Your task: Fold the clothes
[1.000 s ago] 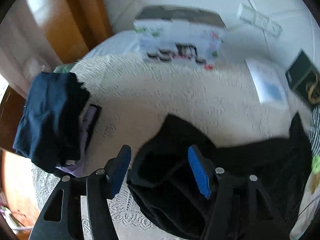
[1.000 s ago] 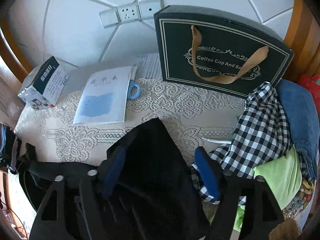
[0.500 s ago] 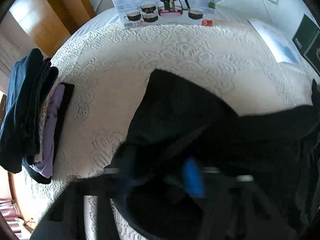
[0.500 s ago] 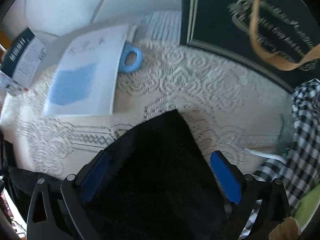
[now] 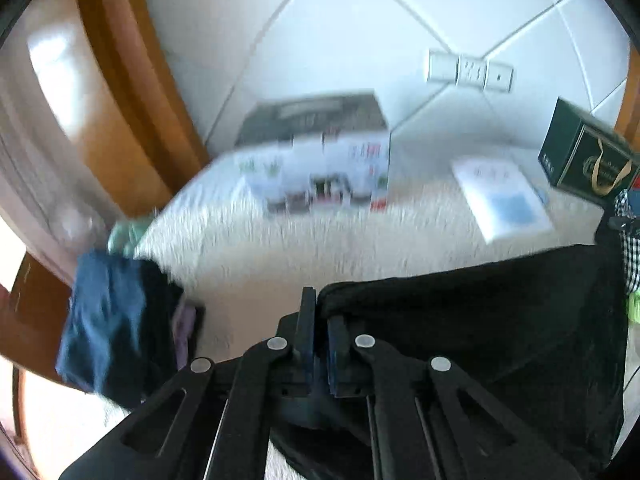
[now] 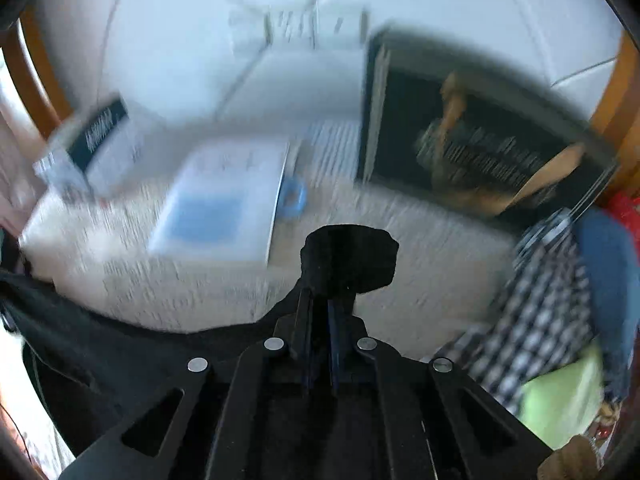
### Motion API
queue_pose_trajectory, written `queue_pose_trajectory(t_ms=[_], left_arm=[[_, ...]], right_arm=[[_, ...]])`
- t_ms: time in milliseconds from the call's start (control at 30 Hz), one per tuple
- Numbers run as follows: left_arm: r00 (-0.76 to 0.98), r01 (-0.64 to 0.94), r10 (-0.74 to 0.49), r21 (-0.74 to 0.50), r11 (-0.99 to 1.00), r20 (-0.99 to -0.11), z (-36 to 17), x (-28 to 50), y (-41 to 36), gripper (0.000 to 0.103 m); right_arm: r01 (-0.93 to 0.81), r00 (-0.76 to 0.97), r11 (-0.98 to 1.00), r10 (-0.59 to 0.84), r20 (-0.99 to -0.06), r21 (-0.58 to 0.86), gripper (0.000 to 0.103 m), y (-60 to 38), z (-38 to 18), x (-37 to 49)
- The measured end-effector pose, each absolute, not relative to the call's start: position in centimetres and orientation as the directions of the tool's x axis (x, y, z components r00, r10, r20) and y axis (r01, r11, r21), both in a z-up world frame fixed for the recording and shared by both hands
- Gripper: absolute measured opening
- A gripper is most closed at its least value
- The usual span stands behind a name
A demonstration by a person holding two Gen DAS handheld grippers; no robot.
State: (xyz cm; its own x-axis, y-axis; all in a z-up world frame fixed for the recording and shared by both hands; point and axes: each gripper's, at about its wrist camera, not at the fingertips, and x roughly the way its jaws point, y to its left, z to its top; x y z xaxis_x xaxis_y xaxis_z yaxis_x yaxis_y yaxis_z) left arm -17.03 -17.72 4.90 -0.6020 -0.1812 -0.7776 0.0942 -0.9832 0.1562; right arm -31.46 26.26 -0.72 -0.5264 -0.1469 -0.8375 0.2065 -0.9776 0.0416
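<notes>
The black garment [image 5: 480, 320] is held up at two places above the lace-covered table [image 5: 320, 240]. The left gripper [image 5: 320, 312] has its fingers pressed together on one upper corner of the cloth, and the right gripper [image 6: 320, 308] is pinched in the same way on another part, with a small lump of black fabric standing out beyond its tips. Between the two holds the cloth seems to hang stretched — its upper edge runs almost straight in the left view.

I judge the folding of this piece is only at the start: it is picked up and spread, but no fold is made yet. At the left side of the table a pile of dark blue folded clothes [image 5: 108, 320] lies, so some pieces appear finished. At the right a checked shirt [image 6: 548, 300], a blue garment [image 6: 608, 264] and a light green cloth [image 6: 560, 392] lie in a heap, probably not yet folded.

Behind stand a white printed box [image 5: 320, 160], a booklet [image 5: 504, 200] and a dark gift bag [image 6: 480, 140]. The booklet lies nearest to the free middle of the table and could get under the cloth when it is laid down.
</notes>
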Motion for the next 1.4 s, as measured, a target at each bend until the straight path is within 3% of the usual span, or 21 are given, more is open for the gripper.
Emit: queue_pose_trajectory(t_ms=[133,200,267,300,333,633,900,1167,1233,1300,1333,1400], left_arm=[[-0.63,0.121,-0.18,0.134,-0.984,-0.755,5.0,-22.6,-17.4,0.004],[-0.633,0.136,-0.161,0.096,-0.986,-0.757,4.4,-26.3,-17.6,0.01],[-0.59,0.16,-0.159,0.078,-0.984,-0.791,3.3,-28.4,-17.9,0.046],[-0.572,0.169,-0.161,0.077,-0.983,-0.804,2.7,-28.8,-18.1,0.049],[-0.564,0.165,-0.16,0.079,-0.983,-0.81,2.3,-28.0,-18.2,0.05],[-0.412,0.236,-0.171,0.076,-0.969,-0.895,-2.6,-13.9,-22.9,0.055],[-0.288,0.303,-0.119,0.028,-0.953,-0.95,-8.7,-3.1,-25.8,0.055],[-0.308,0.262,-0.073,-0.01,-0.965,-0.949,-11.5,-4.8,-24.4,0.055],[-0.326,0.247,-0.073,-0.011,-0.969,-0.942,-11.4,-4.9,-23.4,0.054],[-0.333,0.234,-0.074,-0.006,-0.972,-0.94,-11.2,-4.8,-22.3,0.03],[-0.337,0.231,-0.059,-0.022,-0.973,-0.94,-11.1,-4.7,-21.9,0.012],[-0.342,0.237,-0.064,-0.019,-0.971,-0.938,-11.0,-4.5,-21.0,0.005]], right_arm=[[0.163,-0.611,-0.986,-0.123,-0.782,0.027,0.006,26.6,2.5,-34.1],[0.119,-0.638,-0.992,-0.1,-0.764,0.032,0.01,26.7,2.5,-36.1],[0.08,-0.632,-0.997,-0.06,-0.773,0.012,0.039,26.5,1.8,-37.3],[0.073,-0.626,-0.997,-0.052,-0.778,0.009,0.065,26.5,1.5,-37.3],[0.079,-0.623,-0.997,-0.065,-0.779,0.02,0.071,26.5,1.3,-36.8],[0.128,-0.541,-0.99,-0.12,-0.832,0.06,0.072,29.7,-0.7,-24.4],[0.068,-0.377,-0.993,-0.118,-0.919,0.099,0.073,33.8,-5.1,-11.5],[-0.028,-0.316,-0.994,-0.094,-0.944,0.108,0.073,36.1,-7.2,-4.9],[-0.029,-0.3,-0.992,-0.106,-0.948,0.121,0.078,35.9,-7.6,-3.1],[-0.006,-0.282,-0.991,-0.126,-0.951,0.133,0.086,35.1,-8.1,-1.4],[0.006,-0.273,-0.99,-0.135,-0.953,0.139,0.088,34.7,-8.4,-0.6],[0.03,-0.254,-0.988,-0.154,-0.955,0.151,0.09,33.8,-8.9,1.1]])
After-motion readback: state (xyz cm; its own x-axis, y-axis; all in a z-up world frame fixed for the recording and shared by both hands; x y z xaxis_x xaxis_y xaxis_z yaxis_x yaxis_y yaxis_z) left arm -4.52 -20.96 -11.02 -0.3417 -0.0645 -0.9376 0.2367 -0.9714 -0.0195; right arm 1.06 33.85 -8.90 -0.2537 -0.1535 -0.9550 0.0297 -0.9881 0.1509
